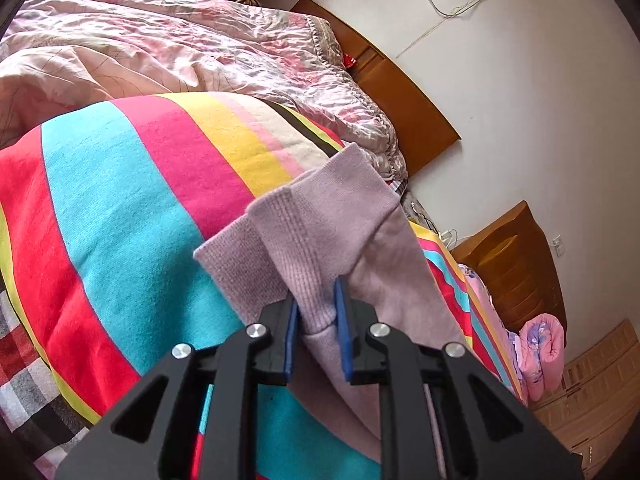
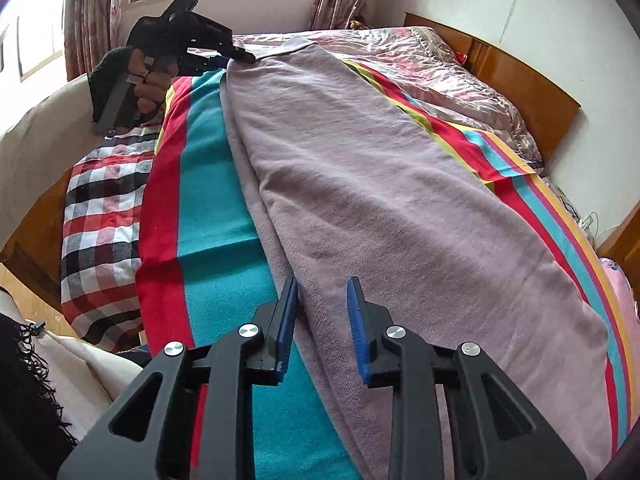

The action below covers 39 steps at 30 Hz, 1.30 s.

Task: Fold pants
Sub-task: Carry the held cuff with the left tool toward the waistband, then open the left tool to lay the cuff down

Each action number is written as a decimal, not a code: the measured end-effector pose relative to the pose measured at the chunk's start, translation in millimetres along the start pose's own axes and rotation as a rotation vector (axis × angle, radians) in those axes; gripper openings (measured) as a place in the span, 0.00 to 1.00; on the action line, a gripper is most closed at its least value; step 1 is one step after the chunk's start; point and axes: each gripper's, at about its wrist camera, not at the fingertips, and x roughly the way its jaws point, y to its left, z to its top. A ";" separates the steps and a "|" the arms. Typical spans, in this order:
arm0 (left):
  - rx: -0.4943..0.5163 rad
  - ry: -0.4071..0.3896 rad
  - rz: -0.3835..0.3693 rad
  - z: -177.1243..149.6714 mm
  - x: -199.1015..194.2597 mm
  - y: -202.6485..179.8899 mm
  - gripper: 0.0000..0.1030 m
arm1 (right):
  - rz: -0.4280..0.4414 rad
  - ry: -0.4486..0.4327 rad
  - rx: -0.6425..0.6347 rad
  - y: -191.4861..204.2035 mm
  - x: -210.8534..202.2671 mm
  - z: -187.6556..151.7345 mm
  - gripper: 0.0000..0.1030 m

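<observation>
Light mauve knit pants (image 2: pixel 380 200) lie lengthwise on a striped blanket (image 2: pixel 208 208) on the bed, folded leg over leg. My left gripper (image 1: pixel 316 308) is shut on the ribbed cuffs (image 1: pixel 304 232) at the far end and holds them a little above the blanket; it also shows in the right wrist view (image 2: pixel 240 54), held in a hand. My right gripper (image 2: pixel 322 304) is open and hovers over the near end of the pants, its blue pads (image 2: pixel 356 320) on either side of the fabric edge without touching it.
A crumpled pink quilt (image 1: pixel 192 48) lies beyond the blanket. A wooden headboard (image 2: pixel 512 72) runs along the right. A plaid sheet (image 2: pixel 100 216) hangs at the bed's left edge. A wooden nightstand (image 1: pixel 516 264) and cardboard boxes (image 1: pixel 592 396) stand by the wall.
</observation>
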 end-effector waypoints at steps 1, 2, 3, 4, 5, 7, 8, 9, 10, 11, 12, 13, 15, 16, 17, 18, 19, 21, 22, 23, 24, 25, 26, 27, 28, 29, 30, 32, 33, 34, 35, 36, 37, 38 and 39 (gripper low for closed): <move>0.004 -0.001 0.004 -0.2 0.1 -0.6 0.16 | -0.001 0.001 -0.006 0.9 1.0 -0.7 0.18; 0.011 -0.001 0.013 -0.5 0.1 -2.2 0.16 | 0.000 -0.002 -0.008 1.1 1.3 -0.4 0.14; 0.020 -0.001 0.019 -0.5 -0.9 -4.9 0.13 | -0.015 0.000 -0.013 1.5 1.7 0.4 0.08; 0.028 -0.004 0.017 -0.8 -3.4 -9.7 0.12 | -0.019 -0.005 -0.019 1.6 1.0 0.4 0.04; 0.037 -0.016 0.009 -0.4 -8.0 -15.4 0.12 | -0.021 -0.019 -0.020 0.6 -2.6 1.0 0.04; 0.052 -0.044 -0.014 3.9 -20.2 -26.2 0.11 | -0.017 -0.062 0.001 -6.5 -16.9 4.7 0.04; 0.060 -0.050 -0.018 6.0 -24.8 -31.1 0.12 | -0.009 -0.078 0.009 -11.0 -24.2 7.1 0.04; 0.073 -0.047 -0.002 6.9 -26.8 -34.5 0.12 | -0.008 -0.089 0.007 -13.9 -30.6 9.0 0.04; 0.091 -0.040 0.027 7.1 -25.8 -36.3 0.12 | -0.004 -0.089 -0.001 -15.4 -34.7 9.6 0.04; 0.110 -0.028 0.063 6.6 -22.0 -35.4 0.12 | 0.003 -0.082 -0.011 -15.3 -35.1 9.2 0.04; 0.119 -0.007 0.106 4.9 -14.8 -31.2 0.12 | 0.012 -0.072 -0.017 -13.9 -32.5 8.7 0.04; 0.110 0.018 0.134 2.1 -7.0 -23.6 0.12 | 0.028 -0.056 -0.024 -10.4 -26.9 6.8 0.04; 0.075 0.017 0.116 -3.1 -4.5 -11.6 0.12 | 0.035 -0.017 -0.061 2.1 -12.8 2.0 0.04; 0.068 0.009 0.111 -3.8 -6.9 -9.6 0.12 | 0.032 -0.004 -0.072 6.8 -9.1 0.3 0.04; 0.061 0.002 0.108 -3.7 -9.0 -9.4 0.12 | 0.033 -0.003 -0.069 8.3 -8.3 -0.9 0.04; 0.055 -0.007 0.107 -3.3 -11.4 -11.4 0.12 | 0.037 -0.010 -0.057 6.2 -10.5 -0.5 0.04; 0.062 -0.020 0.105 -3.1 -15.0 -16.2 0.12 | 0.034 -0.021 -0.055 4.6 -14.9 0.2 0.04; 0.115 -0.047 0.121 -3.0 -22.5 -30.4 0.12 | 0.026 -0.045 -0.057 0.9 -25.4 3.2 0.04; 0.131 -0.057 0.128 -3.4 -24.9 -34.9 0.12 | 0.025 -0.053 -0.057 -1.0 -29.2 4.0 0.04; 0.136 -0.060 0.133 -4.1 -25.0 -36.1 0.12 | 0.027 -0.056 -0.055 -2.3 -30.4 4.0 0.04; 0.137 -0.052 0.146 -5.3 -22.0 -34.5 0.12 | 0.037 -0.049 -0.052 -2.6 -27.9 2.4 0.04; 0.136 -0.032 0.167 -6.9 -15.3 -29.8 0.12 | 0.044 -0.034 -0.053 -1.3 -22.2 -0.2 0.04; 0.133 -0.008 0.178 -8.7 -7.7 -24.4 0.13 | 0.050 -0.015 -0.056 0.8 -14.8 -2.7 0.04; 0.130 -0.003 0.173 -10.4 -2.9 -18.2 0.16 | 0.051 0.009 -0.059 2.4 -6.1 -5.8 0.05; 0.124 -0.008 0.157 -10.4 -2.7 -14.1 0.17 | 0.051 -0.014 -0.054 2.0 -4.4 -7.7 0.06; 0.117 -0.005 0.146 -9.2 -4.9 -12.6 0.18 | 0.066 -0.010 -0.033 -0.6 -4.3 -7.5 0.07; 0.113 -0.005 0.141 -7.2 -8.5 -13.0 0.30 | 0.079 -0.001 -0.028 -2.5 -4.8 -7.2 0.11; 0.109 -0.048 0.188 -3.0 -20.6 -17.2 0.63 | 0.099 0.020 -0.036 -5.4 -7.6 -7.8 0.37; 0.107 -0.093 0.262 -0.1 -29.3 -21.9 0.73 | 0.122 0.025 -0.031 -7.2 -10.2 -8.9 0.55; 0.113 -0.131 0.301 2.6 -37.8 -28.6 0.74 | 0.153 0.011 -0.023 -10.2 -15.6 -9.9 0.55; 0.126 -0.155 0.291 5.5 -44.9 -37.6 0.74 | 0.180 -0.018 -0.002 -15.7 -22.9 -10.3 0.55; 0.141 -0.168 0.262 7.9 -50.1 -48.4 0.74 | 0.192 -0.044 0.030 -23.5 -28.9 -10.6 0.55; 0.162 -0.170 0.230 9.8 -52.3 -60.6 0.76 | 0.187 -0.073 0.070 -35.0 -35.6 -10.3 0.55; 0.196 -0.158 0.197 9.8 -50.2 -75.9 0.77 | 0.161 -0.100 0.110 -47.4 -41.4 -10.2 0.55; 0.238 -0.133 0.166 8.4 -44.0 -93.0 0.81 | 0.123 -0.123 0.160 -64.7 -46.1 -10.8 0.55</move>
